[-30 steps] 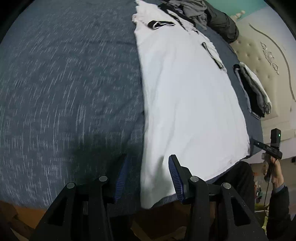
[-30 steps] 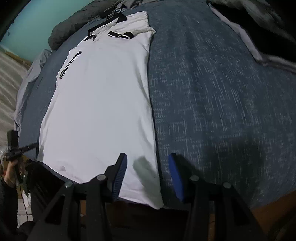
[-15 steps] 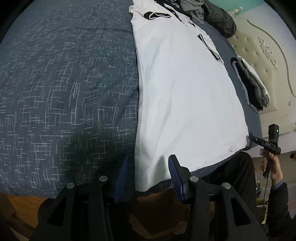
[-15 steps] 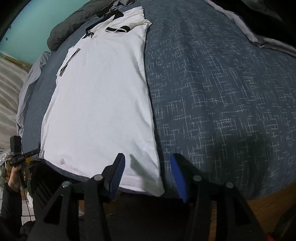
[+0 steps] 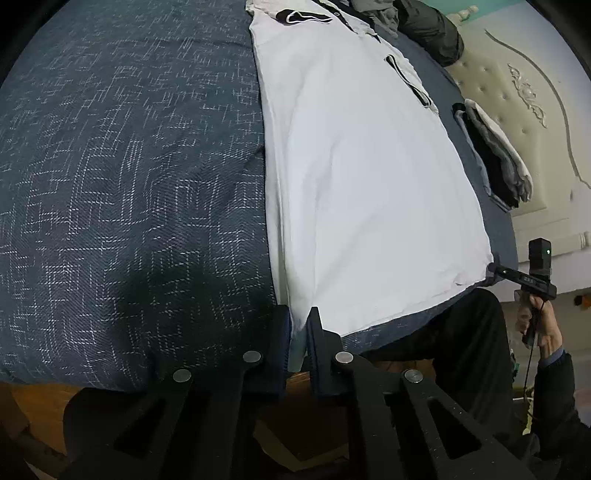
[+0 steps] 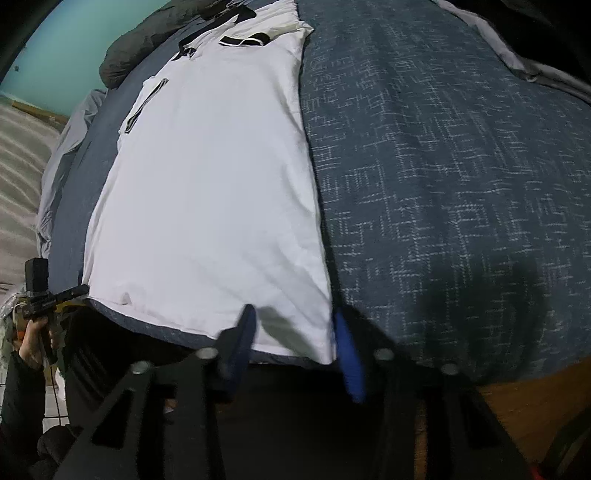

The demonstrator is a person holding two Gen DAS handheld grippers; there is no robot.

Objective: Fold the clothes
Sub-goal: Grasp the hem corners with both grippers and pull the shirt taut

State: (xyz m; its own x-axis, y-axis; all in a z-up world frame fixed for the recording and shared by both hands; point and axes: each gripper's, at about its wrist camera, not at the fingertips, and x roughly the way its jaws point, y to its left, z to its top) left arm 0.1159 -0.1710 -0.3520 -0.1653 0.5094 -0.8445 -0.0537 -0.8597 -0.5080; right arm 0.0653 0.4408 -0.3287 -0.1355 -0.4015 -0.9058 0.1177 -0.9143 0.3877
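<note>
A white polo shirt (image 5: 369, 184) with black trim lies flat on a dark blue bedcover (image 5: 129, 166), collar at the far end. In the left wrist view my left gripper (image 5: 298, 321) is at the hem's near left corner. Its jaws are closing, and the pads pinch that white corner. The right wrist view shows the same shirt (image 6: 214, 184) with my right gripper (image 6: 293, 317) straddling the hem's near right corner. Those jaws are closing too, with the cloth between them, but the blue pads (image 6: 345, 354) stand clear of it.
A stack of folded clothes (image 5: 495, 158) lies at the bed's right side by a cream padded headboard (image 5: 524, 92). Dark unfolded clothes (image 5: 428, 33) are heaped beyond the collar. The person's dark trousers (image 5: 465, 332) press against the bed edge.
Both grippers came in onto the shirt's hem corners. The left jaws went from wide apart to pinched on the corner. The right jaws narrowed around their corner.
</note>
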